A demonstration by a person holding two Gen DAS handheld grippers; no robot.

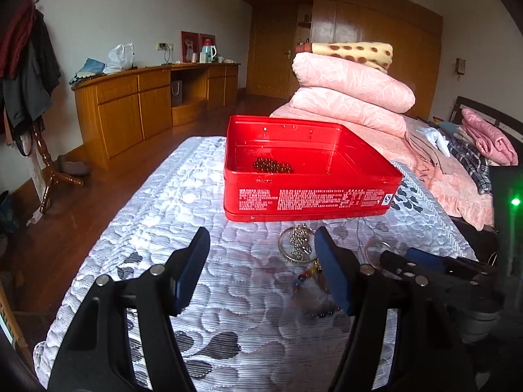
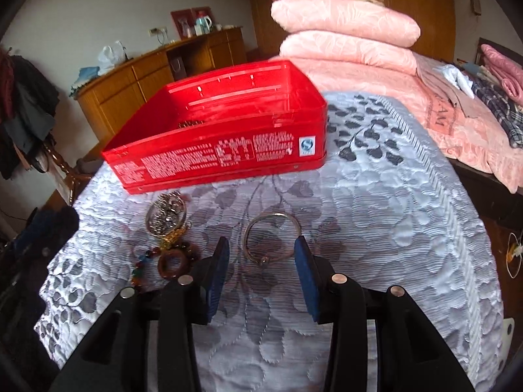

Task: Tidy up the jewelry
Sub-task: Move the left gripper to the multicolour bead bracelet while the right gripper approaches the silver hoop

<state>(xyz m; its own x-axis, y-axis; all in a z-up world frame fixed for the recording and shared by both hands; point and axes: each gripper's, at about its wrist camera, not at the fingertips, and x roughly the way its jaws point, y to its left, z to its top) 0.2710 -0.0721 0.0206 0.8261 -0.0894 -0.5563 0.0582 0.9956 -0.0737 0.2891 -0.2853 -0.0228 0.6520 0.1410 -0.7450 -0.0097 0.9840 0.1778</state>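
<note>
An open red tin (image 1: 310, 196) stands on the quilted bed cover, with a brown bead bracelet (image 1: 273, 165) lying inside it. In front of the tin lie a silver ring heaped with a silver bead chain (image 2: 165, 219), a gold chain (image 2: 173, 236), a brown ring (image 2: 170, 263) and a coloured bead string (image 2: 140, 264). A plain silver bangle (image 2: 278, 215) lies flat just ahead of my right gripper (image 2: 261, 240), whose jaws stand open around it, not touching. My left gripper (image 1: 261, 232) is open and empty, hovering short of the silver bead pile (image 1: 295, 243). The right gripper (image 1: 405, 256) shows low on the right.
Folded pink quilts (image 1: 349, 98) and a spotted blanket are stacked behind the tin. Clothes (image 1: 474, 150) lie on the bed to the right. The cover's edge drops to a wooden floor on the left, by a wooden sideboard (image 1: 147, 107) and a coat stand (image 1: 42, 163).
</note>
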